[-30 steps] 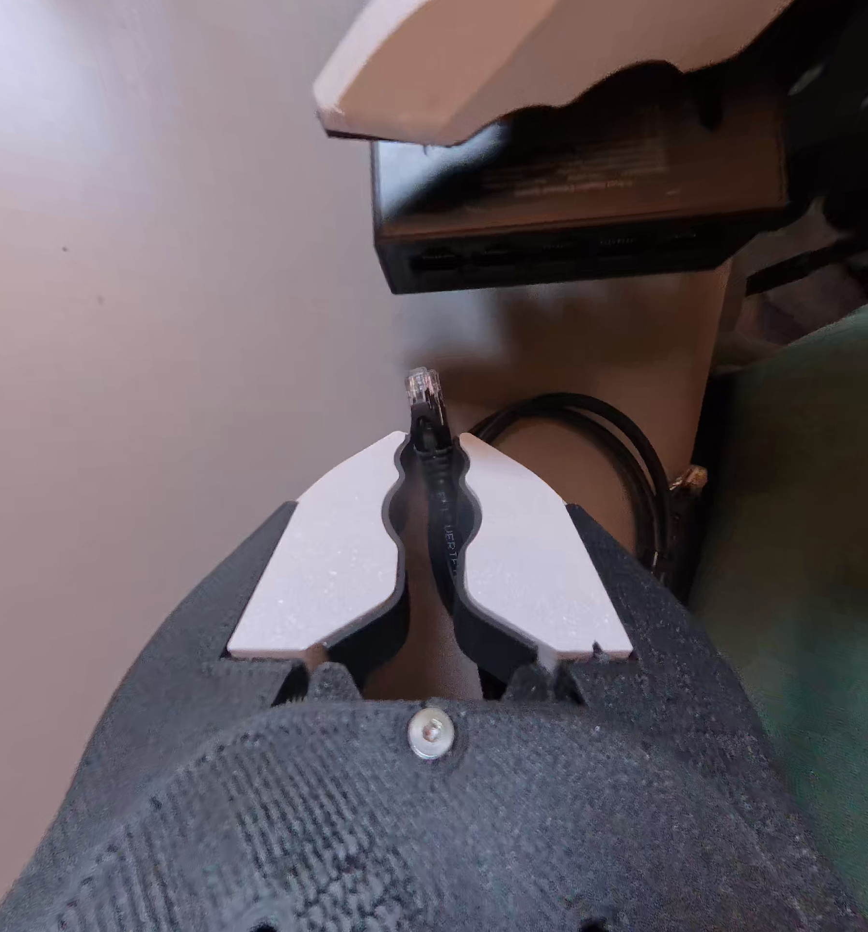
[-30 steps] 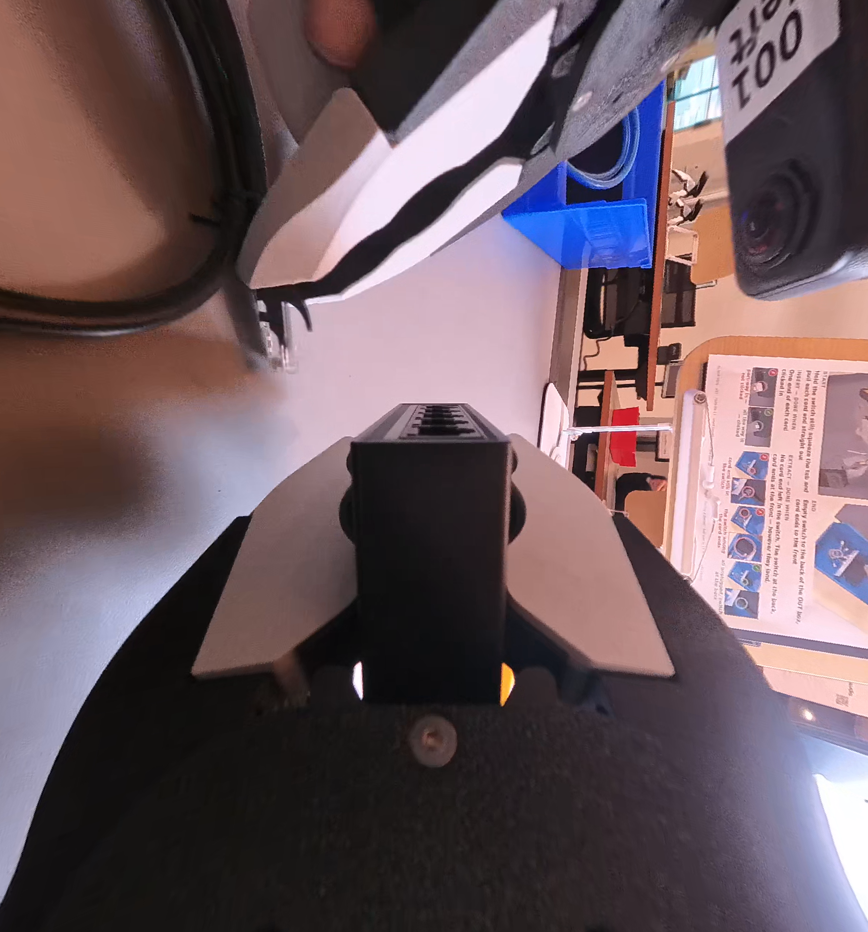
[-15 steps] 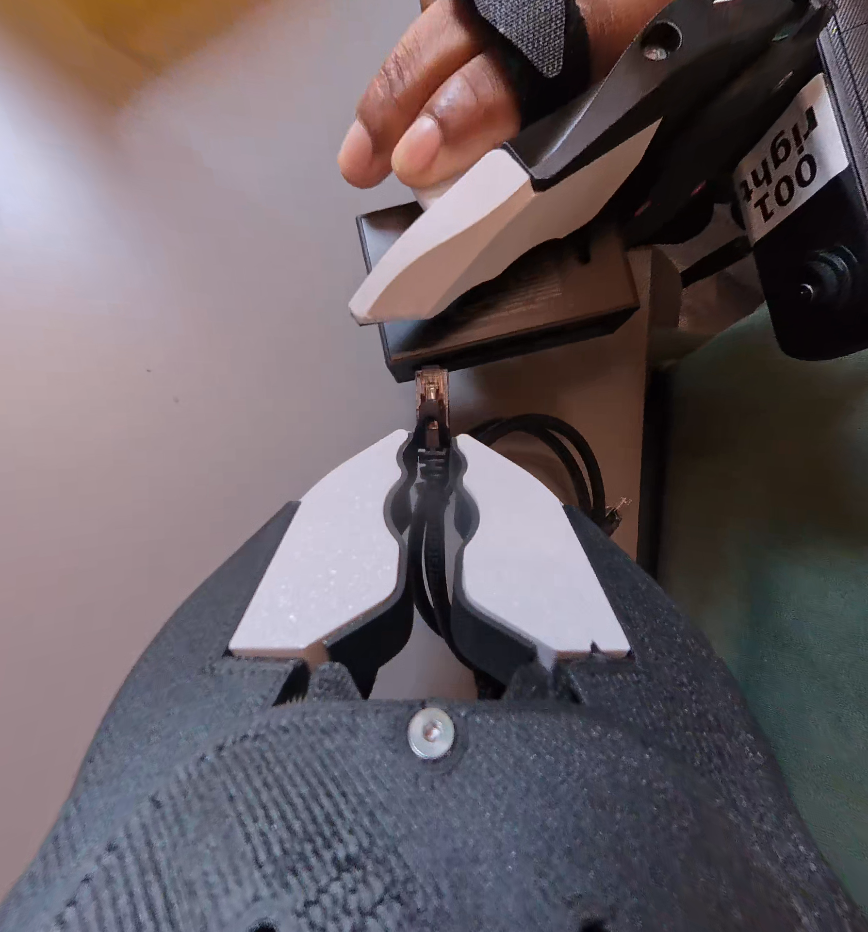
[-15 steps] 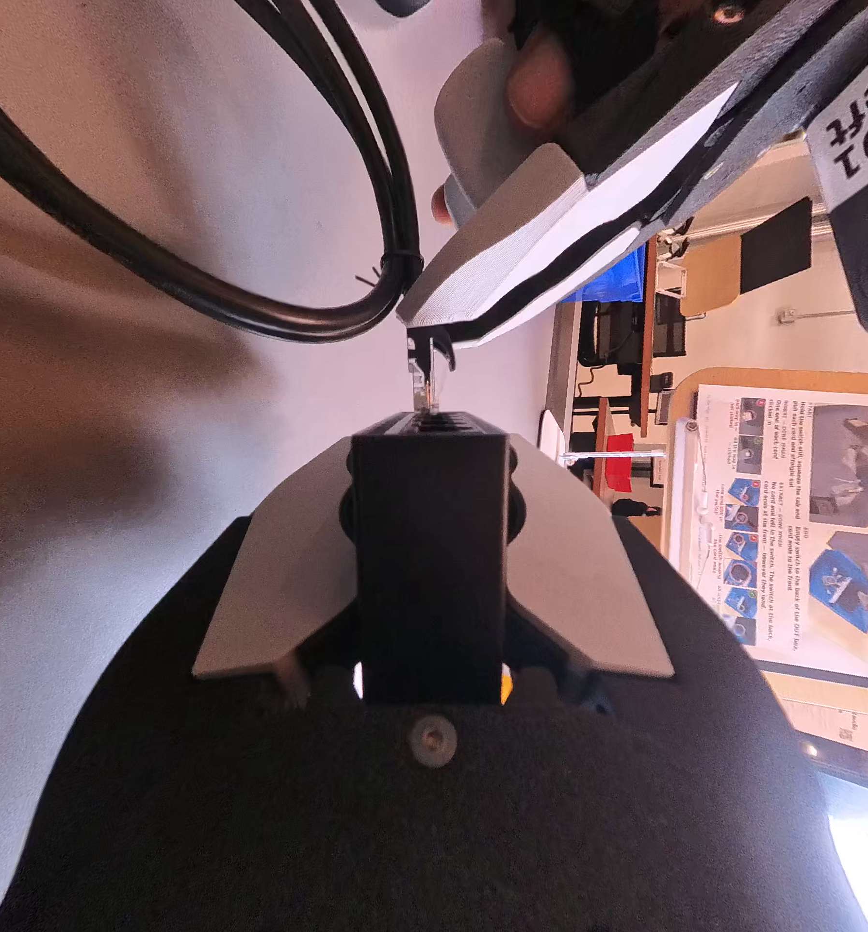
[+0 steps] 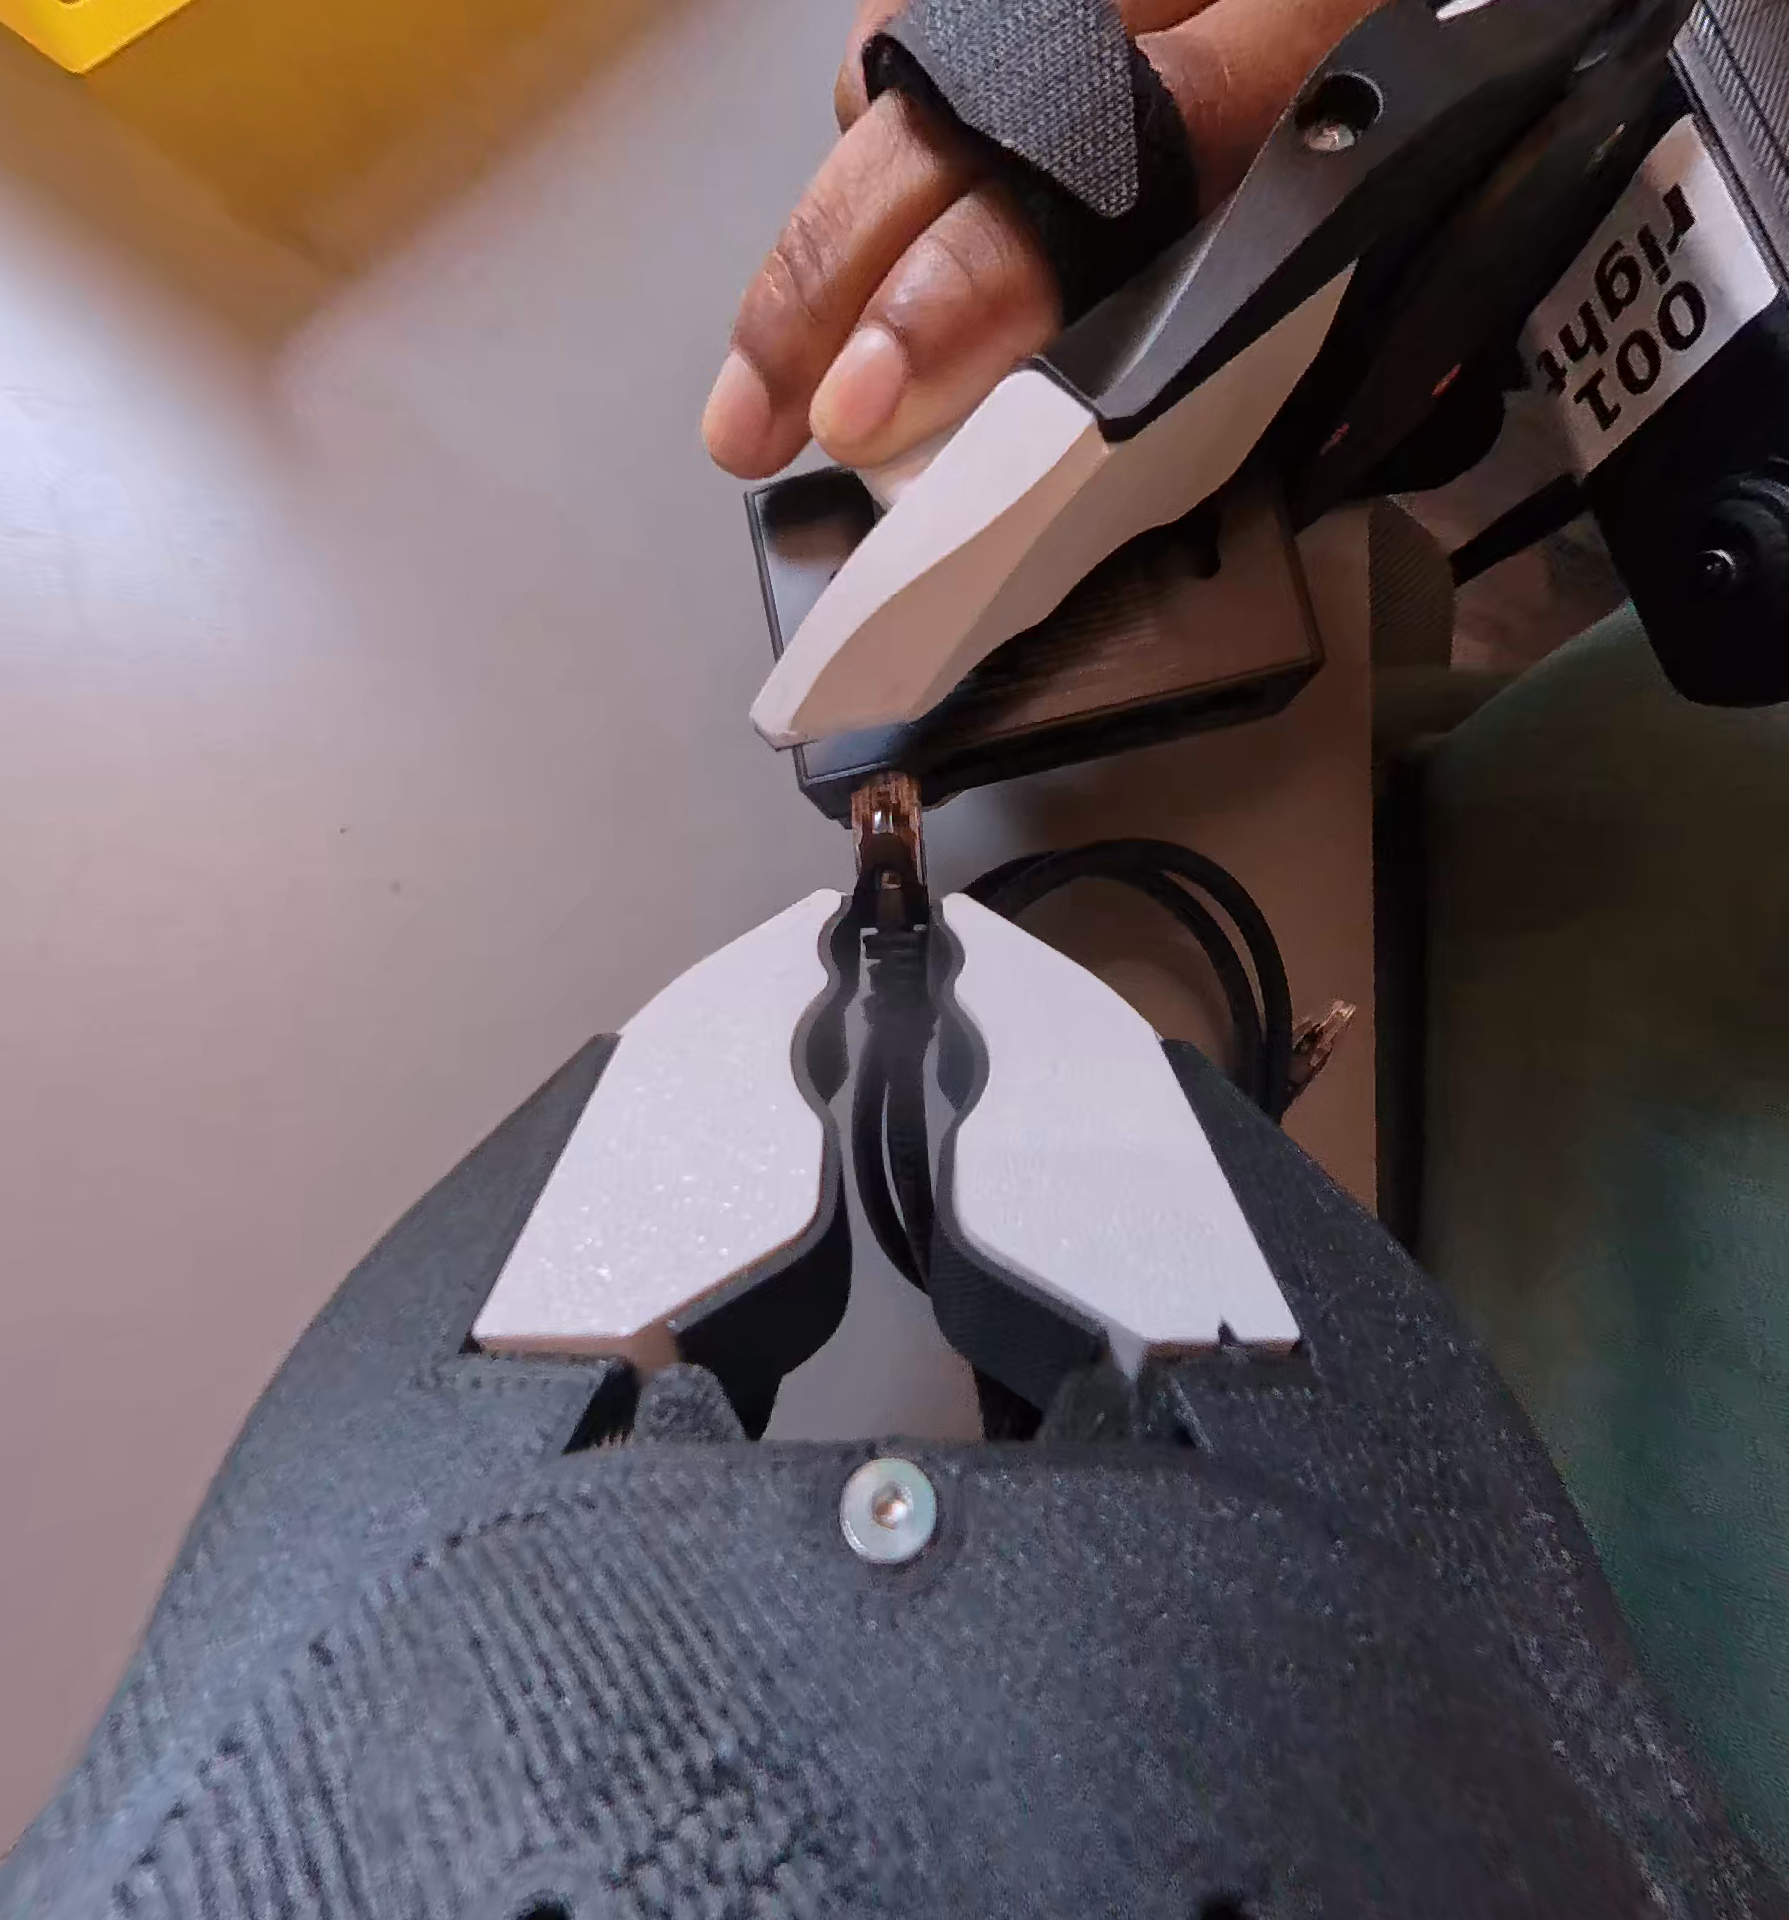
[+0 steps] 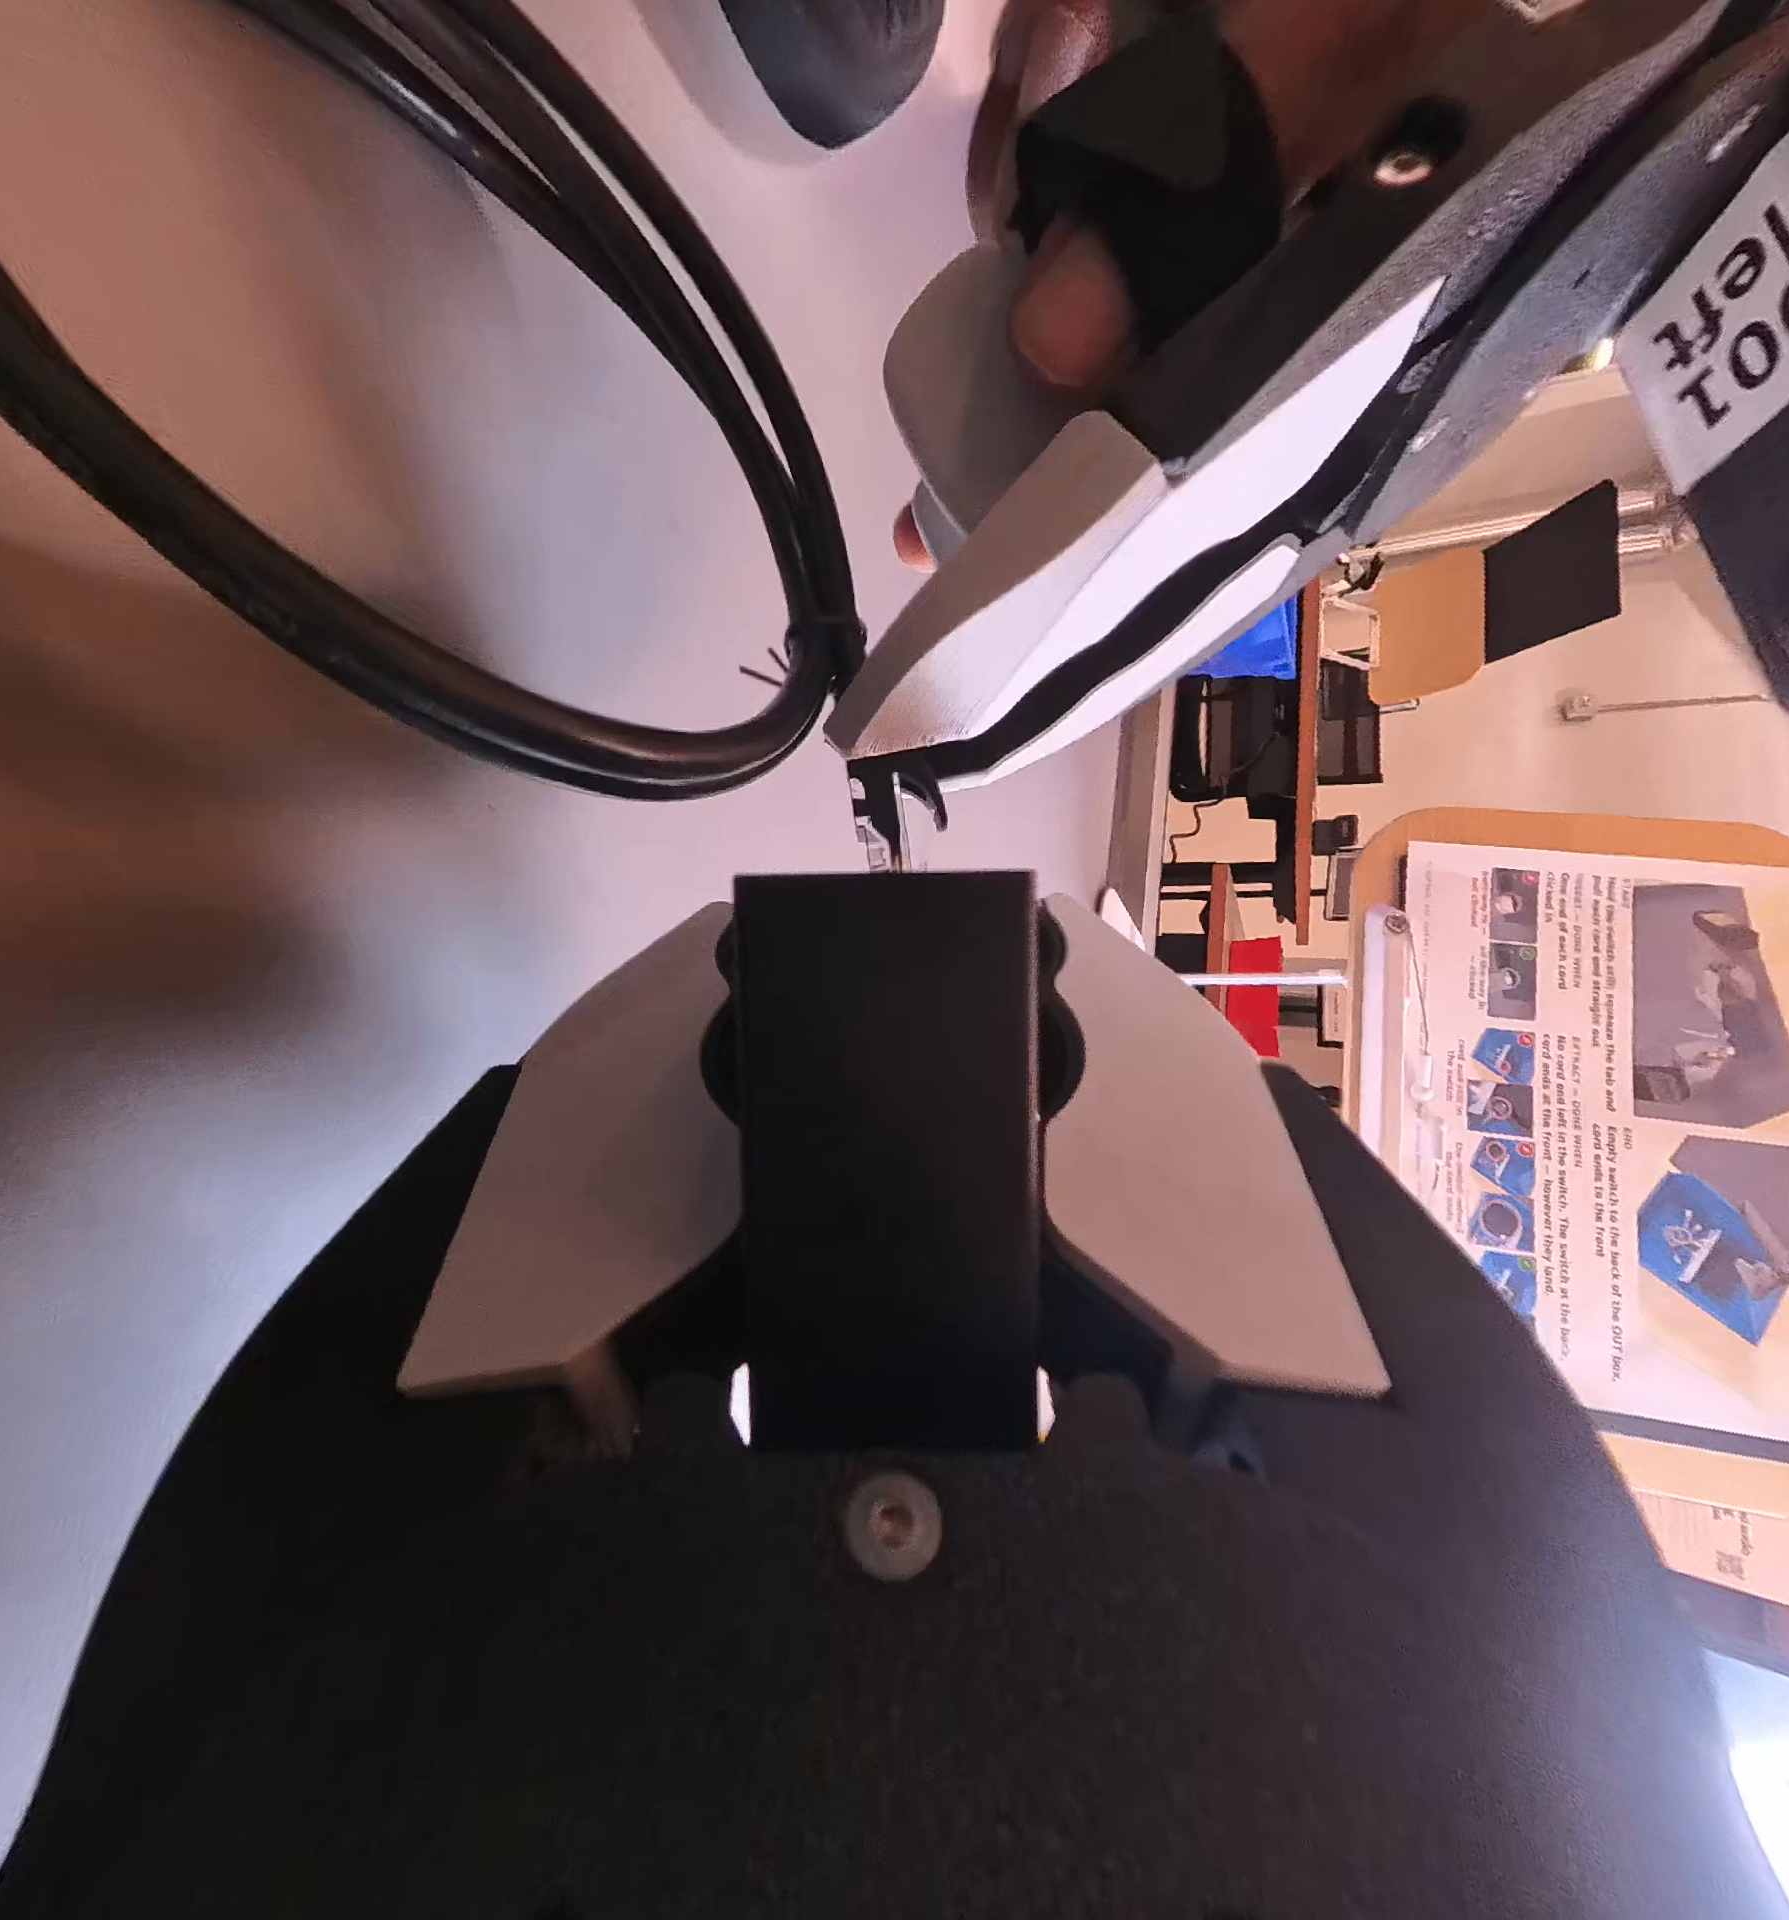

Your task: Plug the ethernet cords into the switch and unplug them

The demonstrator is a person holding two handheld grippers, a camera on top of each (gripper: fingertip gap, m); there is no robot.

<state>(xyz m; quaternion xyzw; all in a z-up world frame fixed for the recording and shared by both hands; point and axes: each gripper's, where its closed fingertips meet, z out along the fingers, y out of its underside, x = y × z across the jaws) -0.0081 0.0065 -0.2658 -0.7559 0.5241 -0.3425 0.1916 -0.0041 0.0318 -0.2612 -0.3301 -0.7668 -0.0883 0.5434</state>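
Note:
My left gripper is shut on a black ethernet cord just behind its clear plug. The plug tip sits in the leftmost port of the black switch, at its near edge. My right gripper is shut on the switch and holds it in the air. In the right wrist view the plug meets the switch's far face, with the left gripper above it. The right gripper also shows in the left wrist view, with a person's hand on it.
The cord's bundled black loops hang at the left of the right wrist view, tied with a zip tie; its other plug dangles at the right. A pale table lies below, a green surface at right, a yellow bin corner top left, an instruction sheet at right. Both grippers' tips are close together, under 4 cm apart.
The left gripper carried the plug up to the switch; one second ago they were well apart, now the plug tip is in the port. The switch has tilted and come closer.

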